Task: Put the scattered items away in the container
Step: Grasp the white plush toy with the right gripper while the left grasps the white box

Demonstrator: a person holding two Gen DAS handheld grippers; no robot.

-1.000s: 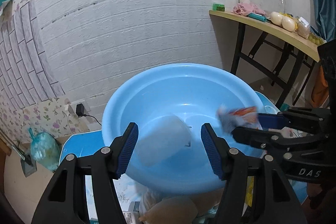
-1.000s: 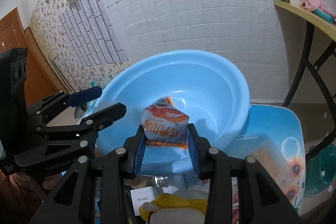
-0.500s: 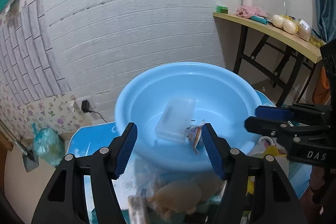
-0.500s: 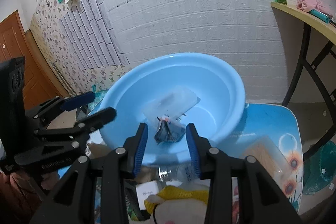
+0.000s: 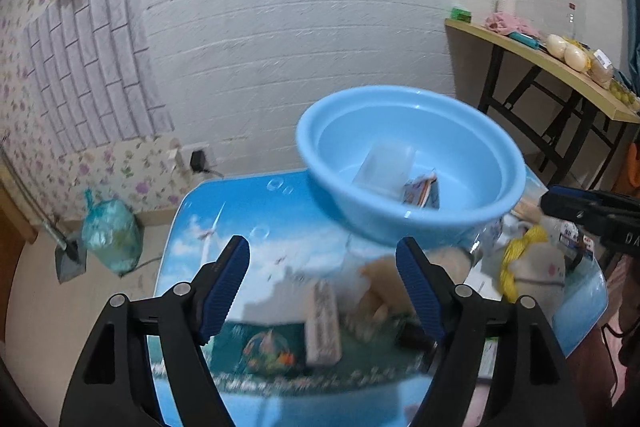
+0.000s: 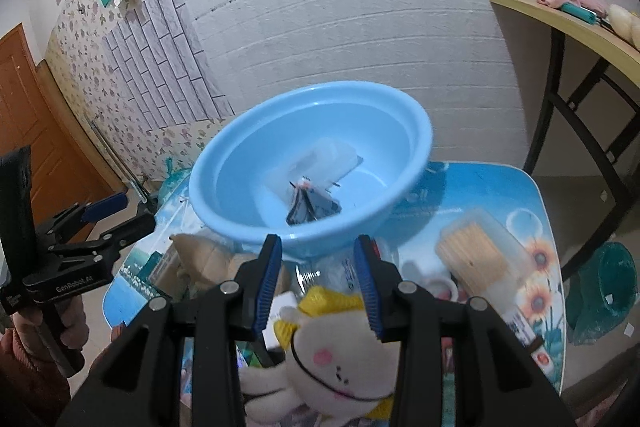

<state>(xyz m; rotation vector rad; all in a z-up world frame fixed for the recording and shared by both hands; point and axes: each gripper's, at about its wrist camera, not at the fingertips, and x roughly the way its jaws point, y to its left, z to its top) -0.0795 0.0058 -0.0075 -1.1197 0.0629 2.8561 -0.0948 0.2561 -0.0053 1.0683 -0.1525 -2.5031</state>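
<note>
A light blue basin (image 5: 412, 223) (image 6: 224, 223) stands at the back of a blue picture-printed table (image 5: 240, 227). A clear plastic box (image 5: 384, 167) (image 6: 324, 163) and a snack packet (image 5: 420, 191) (image 6: 312, 207) lie inside it. My left gripper (image 5: 322, 247) hovers over the table left of the basin. Its jaws are opening and hold nothing. My right gripper (image 6: 318, 243) is just in front of the basin rim, above a white plush doll (image 6: 336, 355). Its jaws are drawn close, with nothing between them.
Loose items lie in front of the basin: a tan pouch (image 6: 204, 255), a white carton (image 5: 322, 323), a clear box of wooden sticks (image 6: 476, 259). A green bag (image 5: 112, 235) and a teal bin (image 6: 608, 291) are on the floor. A wooden side table (image 5: 560, 67) stands on the right.
The clear box and the snack packet have left the grippers and now lie in the basin. Both grippers pulled back from it, the left one also swinging left with wider jaws.
</note>
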